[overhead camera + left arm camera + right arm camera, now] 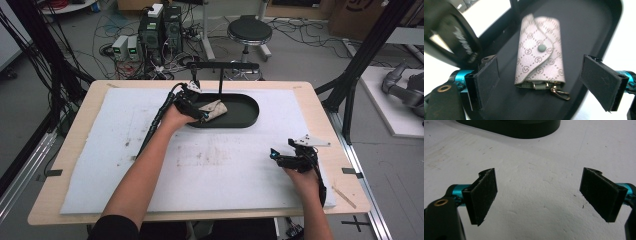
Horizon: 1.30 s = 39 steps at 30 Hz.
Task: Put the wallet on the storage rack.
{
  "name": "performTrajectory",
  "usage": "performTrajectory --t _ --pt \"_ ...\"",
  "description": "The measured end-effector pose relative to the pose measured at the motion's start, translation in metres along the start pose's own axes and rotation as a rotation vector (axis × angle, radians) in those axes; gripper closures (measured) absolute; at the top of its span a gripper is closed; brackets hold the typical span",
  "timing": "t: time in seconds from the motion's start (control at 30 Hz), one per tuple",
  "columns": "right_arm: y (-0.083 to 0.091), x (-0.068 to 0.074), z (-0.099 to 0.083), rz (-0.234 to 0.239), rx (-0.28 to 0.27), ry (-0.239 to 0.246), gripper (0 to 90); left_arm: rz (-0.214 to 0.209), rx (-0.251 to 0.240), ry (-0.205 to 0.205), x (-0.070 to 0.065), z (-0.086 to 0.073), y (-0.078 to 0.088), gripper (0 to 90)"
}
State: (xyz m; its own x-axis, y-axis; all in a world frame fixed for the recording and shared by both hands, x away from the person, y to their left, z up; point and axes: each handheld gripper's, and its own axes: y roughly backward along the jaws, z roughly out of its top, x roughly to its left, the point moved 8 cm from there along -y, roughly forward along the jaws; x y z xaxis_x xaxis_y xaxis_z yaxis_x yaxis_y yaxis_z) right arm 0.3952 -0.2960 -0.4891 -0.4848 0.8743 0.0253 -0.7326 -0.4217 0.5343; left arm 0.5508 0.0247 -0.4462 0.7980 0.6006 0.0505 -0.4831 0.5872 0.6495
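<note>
A beige patterned key pouch (540, 52) with a round snap and a gold clasp lies flat in a black oval tray (584, 30). In the high view the pouch (214, 109) sits in the left part of the tray (250, 107). My left gripper (544, 83) hovers just over the pouch, open, with one pad on either side and neither touching it; the high view places this gripper (201, 115) at the tray's left end. My right gripper (541, 197) is open with nothing between its pads, held over the white mat; it sits at the table's right (276, 156).
A thin black post with a crossbar (220, 65) rises from the tray's far edge. The white foam mat (225, 165) covers most of the wooden table (50, 200). Beyond the table's far edge are a stool (249, 31), computer boxes (160, 30) and cables.
</note>
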Motion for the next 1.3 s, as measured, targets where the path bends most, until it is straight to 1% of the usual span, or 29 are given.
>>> performTrajectory --t 0.1,0.17,0.3,0.37,0.43,0.53,0.57,0.6,0.7,0.73,0.83,0.9,0.97,1.03,1.07,1.13,1.17,1.2,1.23,1.3 --pt "0.0 0.001 0.001 0.001 0.0 0.004 14.8 -0.007 -0.054 -0.001 -0.006 0.003 0.02 15.7" --pt "0.0 0.002 0.001 0.004 0.001 0.005 14.7 0.009 -0.064 -0.02 -0.01 0.002 0.031 15.7" --pt "-0.001 0.004 0.002 0.008 -0.003 0.008 14.7 0.01 -0.13 -0.022 -0.02 -0.003 0.058 15.7" --pt "-0.001 0.004 0.003 0.009 -0.004 0.009 14.8 0.007 -0.159 -0.031 -0.027 -0.01 0.074 15.8" --pt "-0.001 0.004 0.004 0.012 -0.008 0.017 14.7 0.008 -0.181 -0.034 -0.032 -0.017 0.086 15.7" --pt "-0.001 0.005 0.004 0.013 -0.01 0.01 14.8 0.016 -0.219 -0.042 -0.041 -0.031 0.105 15.7" --pt "0.0 0.005 0.004 0.014 -0.011 0.008 14.8 0.015 -0.238 -0.043 -0.044 -0.036 0.112 15.7" --pt "0.0 0.005 0.004 0.012 -0.013 0.007 14.7 0.015 -0.273 -0.033 -0.048 -0.042 0.121 15.7" --pt "0.001 0.005 0.005 0.016 -0.021 0.008 14.8 0.016 -0.3 -0.025 -0.052 -0.055 0.133 15.7" --pt "0.001 0.006 0.006 0.016 -0.022 0.007 14.8 0.02 -0.308 -0.031 -0.054 -0.061 0.139 15.7" --pt "0.0 0.008 0.006 0.019 -0.02 0.01 14.8 0.04 -0.319 -0.031 -0.056 -0.075 0.149 15.7" --pt "0.0 0.009 0.007 0.021 -0.021 0.015 14.8 0.05 -0.32 -0.021 -0.056 -0.084 0.154 15.7" --pt "-0.001 0.011 0.008 0.024 -0.022 0.014 14.7 0.049 -0.332 -0.008 -0.056 -0.093 0.159 15.7" --pt "-0.001 0.012 0.009 0.028 -0.024 0.014 14.7 0.056 -0.33 -0.007 -0.056 -0.101 0.163 15.7" --pt "-0.001 0.012 0.009 0.028 -0.024 0.018 14.7 0.06 -0.338 -0.005 -0.056 -0.104 0.164 15.7" --pt "-0.001 0.013 0.009 0.029 -0.025 0.015 14.8 0.06 -0.348 0.003 -0.055 -0.111 0.165 15.7" --pt "-0.001 0.013 0.009 0.029 -0.026 0.014 14.8 0.065 -0.346 0.015 -0.054 -0.114 0.164 15.7" --pt "-0.001 0.012 0.009 0.026 -0.029 0.02 14.8 0.061 -0.334 0.022 -0.053 -0.118 0.163 15.7" --pt "0.0 0.012 0.009 0.029 -0.029 0.011 14.7 0.063 -0.333 0.023 -0.053 -0.121 0.163 15.7" --pt "0.0 0.011 0.01 0.028 -0.035 0.01 14.7 0.063 -0.331 0.023 -0.055 -0.125 0.162 15.7"
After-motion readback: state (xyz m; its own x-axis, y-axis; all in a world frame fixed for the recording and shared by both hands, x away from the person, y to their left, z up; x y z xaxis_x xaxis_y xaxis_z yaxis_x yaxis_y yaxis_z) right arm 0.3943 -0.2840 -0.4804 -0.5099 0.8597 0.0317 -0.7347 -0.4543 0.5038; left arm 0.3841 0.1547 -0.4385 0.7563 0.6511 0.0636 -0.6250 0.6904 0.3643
